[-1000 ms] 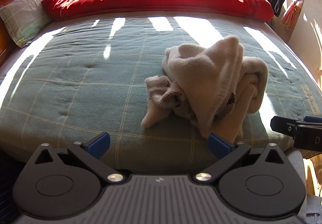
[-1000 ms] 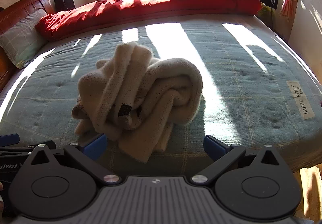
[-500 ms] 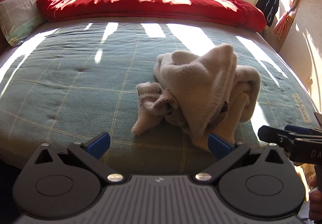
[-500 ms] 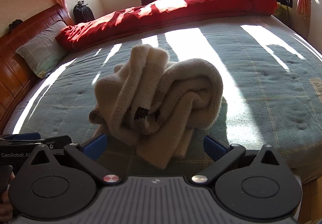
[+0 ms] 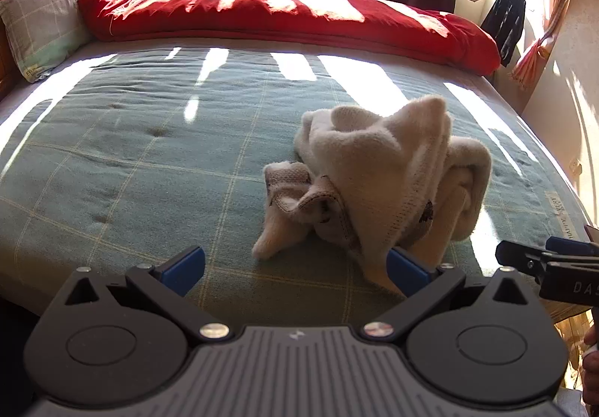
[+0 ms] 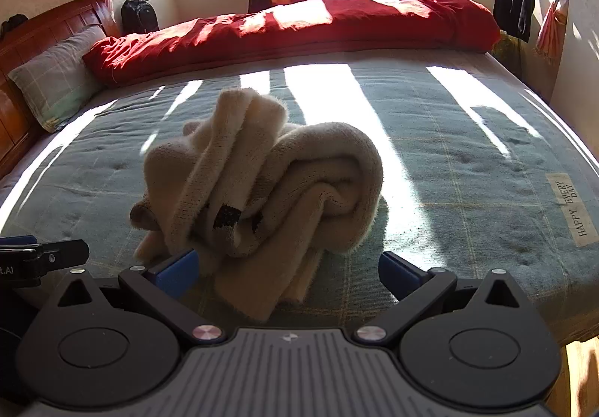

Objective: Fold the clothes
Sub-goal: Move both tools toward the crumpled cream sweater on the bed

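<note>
1. Cream sweater [image 5: 389,177] sits bunched near the bed [image 5: 149,162] edge.
2. Left gripper [image 5: 295,265] and right gripper [image 6: 288,269] both spread wide, holding nothing.
3. Risk: pinching several layers together (it's really tangled), so it lifts as a clump.

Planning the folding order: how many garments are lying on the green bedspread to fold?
1: a crumpled cream sweater heaped near the front edge of the bedspread, just ahead of both open grippers. Anything under the heap is hidden.
</note>
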`<state>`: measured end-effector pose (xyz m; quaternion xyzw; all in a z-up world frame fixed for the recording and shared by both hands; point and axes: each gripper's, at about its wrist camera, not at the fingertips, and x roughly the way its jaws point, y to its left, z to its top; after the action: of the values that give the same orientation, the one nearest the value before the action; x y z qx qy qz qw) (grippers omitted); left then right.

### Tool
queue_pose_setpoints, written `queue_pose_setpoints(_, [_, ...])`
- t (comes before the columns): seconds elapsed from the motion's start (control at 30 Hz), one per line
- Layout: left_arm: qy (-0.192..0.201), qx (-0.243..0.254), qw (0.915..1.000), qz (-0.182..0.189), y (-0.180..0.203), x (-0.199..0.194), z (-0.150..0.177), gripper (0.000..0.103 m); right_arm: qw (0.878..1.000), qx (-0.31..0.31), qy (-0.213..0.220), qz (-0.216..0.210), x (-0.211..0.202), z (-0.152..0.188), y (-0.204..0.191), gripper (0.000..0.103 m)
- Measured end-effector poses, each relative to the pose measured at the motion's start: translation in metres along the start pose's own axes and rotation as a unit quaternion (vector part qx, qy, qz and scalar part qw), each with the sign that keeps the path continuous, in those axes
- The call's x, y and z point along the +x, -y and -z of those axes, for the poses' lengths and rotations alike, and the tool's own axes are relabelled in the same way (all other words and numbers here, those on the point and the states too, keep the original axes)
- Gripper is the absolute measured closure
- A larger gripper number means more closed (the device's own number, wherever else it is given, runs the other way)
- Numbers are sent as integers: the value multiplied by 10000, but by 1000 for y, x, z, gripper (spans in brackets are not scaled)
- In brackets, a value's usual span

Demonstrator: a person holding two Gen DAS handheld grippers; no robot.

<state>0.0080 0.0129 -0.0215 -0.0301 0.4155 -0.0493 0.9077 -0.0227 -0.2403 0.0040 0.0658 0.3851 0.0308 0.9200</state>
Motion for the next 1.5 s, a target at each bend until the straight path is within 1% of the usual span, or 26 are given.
queue_pose_setpoints(0.03, [-51,49,10000,-70,2,1,-1,1,10000,-4,-11,-5,0,0,-1,0])
queue_pose_setpoints(0.1, [-10,123,9998,-132,6,1,1,0,10000,-39,-31,-34,0,1,-3,0])
queue_pose_setpoints(0.23, [107,85,9999,28,4,-2,4,1,9999,-137,-26,-52,0,2,-7,0])
queue_pose_setpoints(0.43, [3,28,10000,24,1,0,6,0,9996,-200,-60,-171,2,4,-11,0])
queue_pose_setpoints(0.83, [29,99,9999,2,6,-3,5,0,9997,-198,-66,-117,2,5,-11,0])
queue_pose_setpoints(1.0, [88,90,9999,90,5,-4,5,0,9995,-270,24,-139,0,5,-11,0])
queue_pose_setpoints(1.17, [-10,-8,10000,92,4,1,2,0,9990,-366,101,-237,-1,4,-13,0])
queue_pose_setpoints(1.27, [74,-35,9997,218,4,3,3,0,9985,-422,160,-301,0,3,-12,0])
queue_pose_setpoints(1.4, [343,137,9992,175,9,8,4,0,9966,-673,286,-368,1,0,-11,0])
queue_pose_setpoints(1.47, [359,155,9990,207,11,12,2,0,9953,-800,342,-414,3,-1,-10,0])
queue_pose_setpoints(1.5, [329,124,9990,287,12,15,1,0,9951,-830,327,-426,5,-2,-9,0])
